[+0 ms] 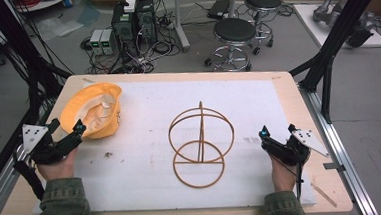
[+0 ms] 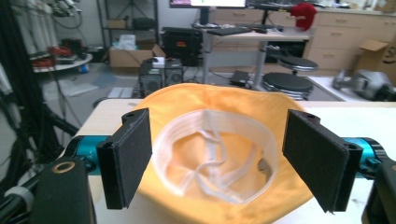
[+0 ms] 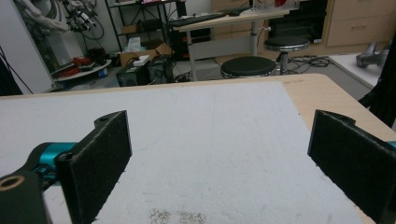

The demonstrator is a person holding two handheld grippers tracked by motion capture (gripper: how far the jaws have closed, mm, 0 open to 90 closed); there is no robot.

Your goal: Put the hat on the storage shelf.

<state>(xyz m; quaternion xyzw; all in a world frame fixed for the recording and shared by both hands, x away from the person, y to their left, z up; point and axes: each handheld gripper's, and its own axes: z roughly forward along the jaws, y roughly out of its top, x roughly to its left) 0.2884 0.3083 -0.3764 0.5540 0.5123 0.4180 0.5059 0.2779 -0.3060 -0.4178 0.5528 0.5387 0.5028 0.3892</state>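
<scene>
A yellow hat (image 1: 91, 110) lies upside down at the table's left, its white inner band (image 2: 210, 154) facing up. My left gripper (image 1: 79, 128) is open right at the hat's near edge, and the hat (image 2: 219, 105) sits between and beyond the two pads (image 2: 128, 156). A wire hat stand (image 1: 200, 143) made of thin brown rings and a centre rod stands mid-table. My right gripper (image 1: 263, 133) is open at the right, a little to the right of the stand, with only white foam (image 3: 210, 135) between its pads (image 3: 100, 158).
A white foam sheet (image 1: 148, 180) covers most of the wooden table (image 1: 304, 110). Small crumbs (image 3: 177, 215) lie on the foam near the right gripper. Black frame posts (image 1: 337, 33) rise at the right, cables hang at the left, and stools (image 1: 234, 34) and computer boxes stand beyond the far edge.
</scene>
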